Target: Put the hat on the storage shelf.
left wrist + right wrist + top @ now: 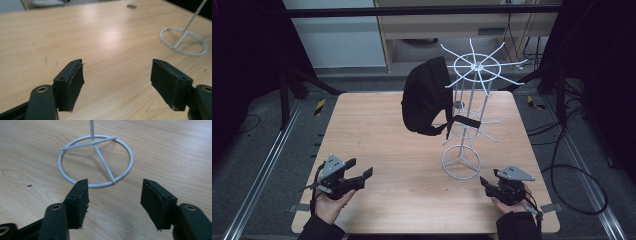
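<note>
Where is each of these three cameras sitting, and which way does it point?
High view: above the person's side, looking forward and down on the table, backpack, white wire rack; both forearms, left gripper, right gripper.
Left gripper view: rides that gripper, facing across the table; own open jaws.
Right gripper view: low, facing the rack's ring base; own open jaws.
Shared: that ring base.

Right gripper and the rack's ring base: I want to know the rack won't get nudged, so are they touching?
Apart. In the right gripper view, bare table shows between the open right gripper and the ring base; its jaws hold nothing.
</note>
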The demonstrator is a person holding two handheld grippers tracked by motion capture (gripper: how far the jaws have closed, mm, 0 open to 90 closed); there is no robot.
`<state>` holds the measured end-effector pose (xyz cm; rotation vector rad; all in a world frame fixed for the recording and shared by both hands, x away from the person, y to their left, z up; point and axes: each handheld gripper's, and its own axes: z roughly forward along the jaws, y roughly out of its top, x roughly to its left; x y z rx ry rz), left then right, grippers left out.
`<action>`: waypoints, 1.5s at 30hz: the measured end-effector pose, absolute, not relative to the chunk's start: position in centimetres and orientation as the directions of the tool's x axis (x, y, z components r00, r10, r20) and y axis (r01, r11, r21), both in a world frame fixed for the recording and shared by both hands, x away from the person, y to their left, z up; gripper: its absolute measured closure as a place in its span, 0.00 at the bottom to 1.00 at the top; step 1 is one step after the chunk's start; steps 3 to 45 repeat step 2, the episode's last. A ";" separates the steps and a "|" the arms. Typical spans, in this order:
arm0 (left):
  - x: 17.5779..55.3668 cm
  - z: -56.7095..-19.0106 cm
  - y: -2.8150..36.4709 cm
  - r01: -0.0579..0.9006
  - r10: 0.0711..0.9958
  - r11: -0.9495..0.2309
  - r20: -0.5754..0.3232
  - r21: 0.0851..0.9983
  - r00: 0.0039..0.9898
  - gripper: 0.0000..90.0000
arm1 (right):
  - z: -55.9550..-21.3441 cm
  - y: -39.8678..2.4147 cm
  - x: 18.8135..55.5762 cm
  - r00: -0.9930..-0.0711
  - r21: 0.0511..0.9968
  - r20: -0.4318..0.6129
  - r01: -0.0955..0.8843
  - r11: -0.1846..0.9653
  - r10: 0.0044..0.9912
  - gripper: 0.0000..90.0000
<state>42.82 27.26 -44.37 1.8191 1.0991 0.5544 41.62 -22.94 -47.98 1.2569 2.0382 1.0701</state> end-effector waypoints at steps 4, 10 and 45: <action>43.0 -45.3 28.0 0.482 0.877 -0.196 -0.067 0.854 0.475 0.26 | -48.1 -23.0 41.7 -0.435 0.830 -0.011 0.498 0.251 0.900 0.40; 43.0 -45.3 28.0 0.482 0.877 -0.196 -0.067 0.854 0.475 0.26 | -48.1 -23.0 41.7 -0.435 0.830 -0.011 0.498 0.251 0.900 0.40; 43.0 -45.3 28.0 0.482 0.877 -0.196 -0.067 0.854 0.475 0.26 | -48.1 -23.0 41.7 -0.435 0.830 -0.011 0.498 0.251 0.900 0.40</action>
